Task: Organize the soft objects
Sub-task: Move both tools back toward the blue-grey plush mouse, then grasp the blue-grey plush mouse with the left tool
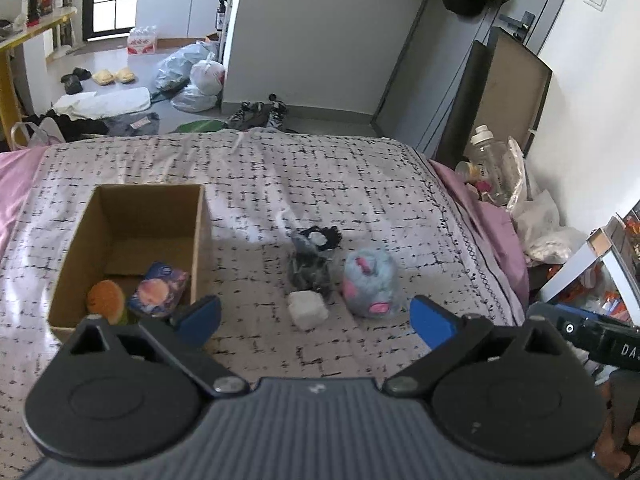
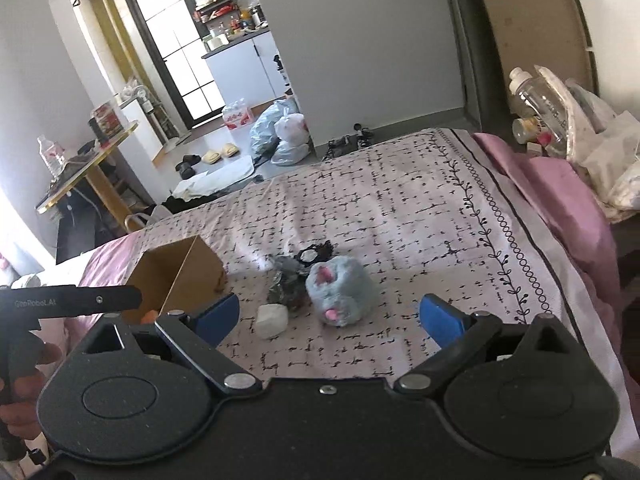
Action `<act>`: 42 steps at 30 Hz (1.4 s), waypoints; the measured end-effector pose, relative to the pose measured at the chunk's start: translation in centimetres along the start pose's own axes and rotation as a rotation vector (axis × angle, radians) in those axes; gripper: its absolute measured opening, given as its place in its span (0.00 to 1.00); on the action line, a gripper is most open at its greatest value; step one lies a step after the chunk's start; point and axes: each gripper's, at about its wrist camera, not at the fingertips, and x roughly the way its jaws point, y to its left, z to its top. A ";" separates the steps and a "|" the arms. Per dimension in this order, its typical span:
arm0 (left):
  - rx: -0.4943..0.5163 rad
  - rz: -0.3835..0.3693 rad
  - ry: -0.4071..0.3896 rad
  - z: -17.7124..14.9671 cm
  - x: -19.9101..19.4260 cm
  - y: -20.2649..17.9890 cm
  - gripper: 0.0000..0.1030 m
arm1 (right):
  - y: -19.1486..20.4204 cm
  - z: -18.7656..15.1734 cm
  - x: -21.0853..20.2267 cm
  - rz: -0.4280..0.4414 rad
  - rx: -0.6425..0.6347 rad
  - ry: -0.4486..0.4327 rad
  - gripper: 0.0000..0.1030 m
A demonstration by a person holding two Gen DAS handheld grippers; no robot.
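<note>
With two soft items already lodged in the cardboard box (image 1: 140,216) ahead-left, a pick-up step is judged pending: both the left hand-held gripper (image 1: 316,320) and right hand-held gripper (image 2: 328,316) are spread wide and empty, and closure on the white foam block (image 1: 307,309) or blue plush toy (image 1: 370,282) just ahead on the bed (image 1: 320,168) is called for.

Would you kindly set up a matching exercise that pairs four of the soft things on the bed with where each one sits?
Things:
1. orange plush
2. white foam block
3. blue-grey plush toy
4. dark bundle

Places:
A. on the bedspread, farthest to the right of the loose group
B. inside the cardboard box
C. on the bedspread, just behind the white block
D. on the bedspread, nearest the open left hand-held gripper

Pairs: 1-B, 2-D, 3-A, 4-C
</note>
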 end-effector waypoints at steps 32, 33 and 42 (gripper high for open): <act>-0.274 -0.106 0.114 2.5 13.6 -1.1 0.43 | -5.4 2.6 11.7 0.045 0.232 0.177 0.46; -0.281 -0.109 0.121 2.5 14.1 -1.1 0.41 | -5.5 2.7 12.2 0.050 0.240 0.184 0.46; -0.382 -0.135 0.206 2.4 19.1 -0.6 0.25 | -5.5 3.0 16.3 0.056 0.282 0.249 0.46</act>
